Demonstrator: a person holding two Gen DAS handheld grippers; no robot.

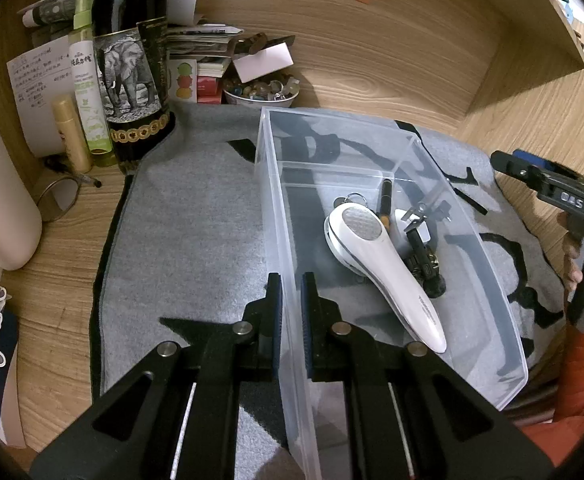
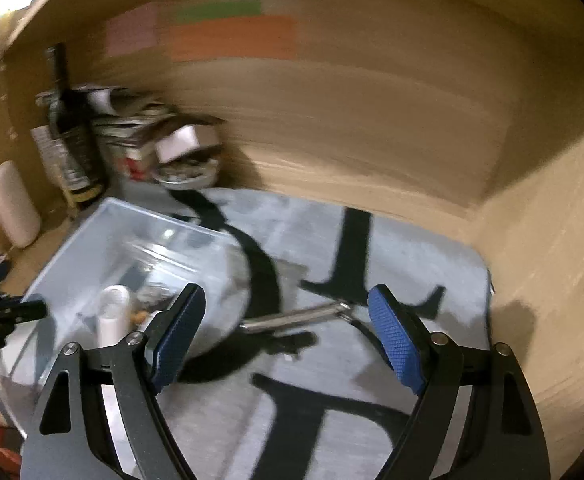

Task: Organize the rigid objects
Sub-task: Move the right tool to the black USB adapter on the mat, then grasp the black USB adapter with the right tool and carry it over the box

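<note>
My left gripper (image 1: pixel 292 300) is shut on the near left wall of a clear plastic bin (image 1: pixel 491 264) that stands on a grey mat (image 1: pixel 192 220). Inside the bin lie a white handheld device (image 1: pixel 383 264), a dark pen (image 1: pixel 385 196), keys (image 1: pixel 415 216) and a small black item (image 1: pixel 425 264). In the blurred right wrist view my right gripper (image 2: pixel 286 290) is open above the mat, with nothing between its fingers. A slim metal stick (image 2: pixel 295 316) lies on the mat just ahead of it, to the right of the bin (image 2: pixel 92 240).
A dark bottle with an elephant label (image 1: pixel 132 64), a spray bottle (image 1: pixel 86 80), a bowl of trinkets (image 1: pixel 260 94) and stacked papers crowd the back left corner. A cream container (image 1: pixel 0 196) stands at the left. Wooden walls enclose the desk. An orange sleeve (image 1: pixel 583 380) shows at right.
</note>
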